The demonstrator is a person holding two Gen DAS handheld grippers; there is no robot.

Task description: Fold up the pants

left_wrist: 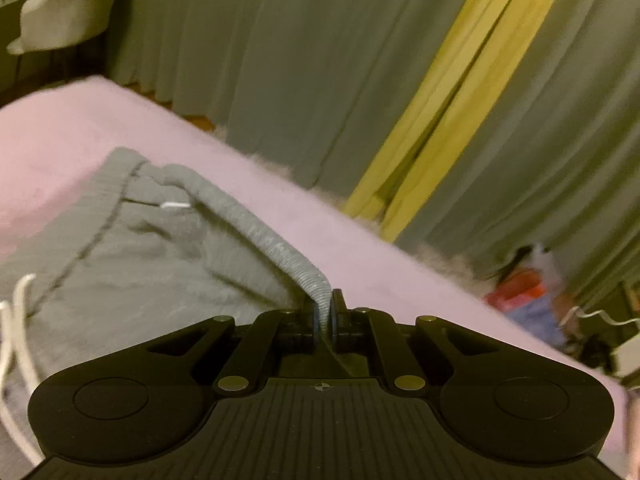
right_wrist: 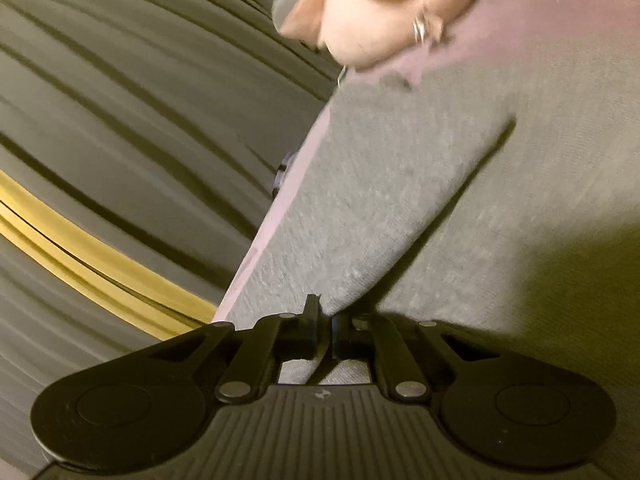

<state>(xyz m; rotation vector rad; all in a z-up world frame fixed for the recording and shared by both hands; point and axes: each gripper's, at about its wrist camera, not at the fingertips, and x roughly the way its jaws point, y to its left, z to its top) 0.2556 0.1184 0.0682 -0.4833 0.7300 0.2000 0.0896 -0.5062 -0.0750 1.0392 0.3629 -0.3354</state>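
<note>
1. The grey sweatpants (left_wrist: 132, 256) lie spread on a bed with a pink sheet (left_wrist: 60, 128), their ribbed waistband (left_wrist: 256, 228) running along the side nearest the bed's far edge.
2. White drawstrings (left_wrist: 18, 320) trail off the sweatpants at the left of the left wrist view.
3. The left gripper (left_wrist: 329, 312) is clenched on the ribbed waistband, which rises from the bed into its fingertips.
4. The right gripper (right_wrist: 325, 316) is clenched on a fold of the grey fabric (right_wrist: 400, 184) near the bed's edge.
5. In the right wrist view a person's hand (right_wrist: 380, 12) with a ring (right_wrist: 420, 26) shows at the top, above the fabric; it is blurred.
6. Beyond the bed hang grey curtains (left_wrist: 280, 60) with a yellow strip (left_wrist: 460, 92) between them.
7. A pale chair (left_wrist: 68, 8) stands at the upper left, and blurred coloured items (left_wrist: 524, 292) lie on the floor.
</note>
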